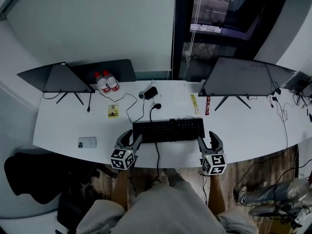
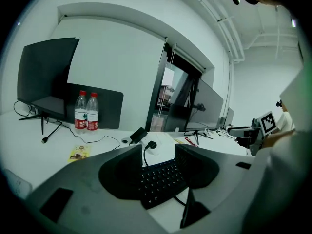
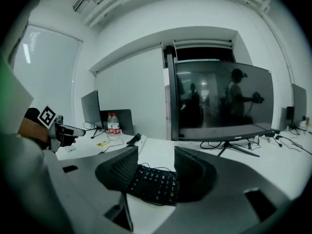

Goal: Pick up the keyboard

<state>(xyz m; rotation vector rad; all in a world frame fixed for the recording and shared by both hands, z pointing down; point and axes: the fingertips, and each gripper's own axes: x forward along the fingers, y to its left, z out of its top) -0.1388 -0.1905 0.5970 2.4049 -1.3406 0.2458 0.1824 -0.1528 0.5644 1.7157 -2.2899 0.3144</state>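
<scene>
A black keyboard (image 1: 168, 130) lies flat on the white desk (image 1: 63, 126), near its front edge, with a black cable running from its back. My left gripper (image 1: 130, 139) stands open at the keyboard's left end; in the left gripper view the keyboard (image 2: 161, 179) shows between the spread jaws of that gripper (image 2: 158, 165). At the right end my right gripper (image 1: 208, 140) is open too. The right gripper view has the keyboard (image 3: 155, 183) lying in the gap of that gripper (image 3: 156, 172). Neither one grips the keyboard.
Two dark monitors (image 1: 57, 78) (image 1: 243, 78) stand at the back left and right. Two water bottles (image 1: 106, 82), a yellow card (image 1: 113, 110), a phone (image 1: 87, 142), a black adapter (image 1: 150, 92) and cables lie on the desk. A chair (image 1: 34, 177) is at lower left.
</scene>
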